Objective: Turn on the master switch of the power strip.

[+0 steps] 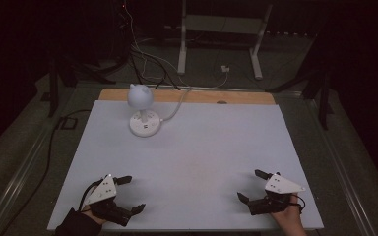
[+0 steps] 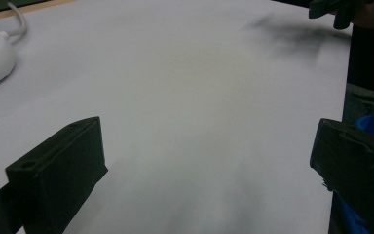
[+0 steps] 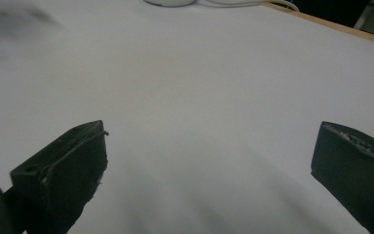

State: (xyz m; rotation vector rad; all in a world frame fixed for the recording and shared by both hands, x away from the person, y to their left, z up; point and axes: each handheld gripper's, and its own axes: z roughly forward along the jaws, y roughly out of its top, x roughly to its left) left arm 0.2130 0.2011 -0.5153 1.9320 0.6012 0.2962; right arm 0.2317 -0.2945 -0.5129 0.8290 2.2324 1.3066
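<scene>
Take the white lamp (image 1: 141, 109) as your landmark: it stands at the far left of the white table sheet (image 1: 192, 152), its cord trailing off the back edge. Any marks on its round base are too small to read. Your left gripper (image 1: 129, 194) sits well nearer you than the lamp, jaws spread wide, holding nothing. Your right gripper (image 1: 250, 186) lies far to the lamp's right, equally wide open and empty.
</scene>
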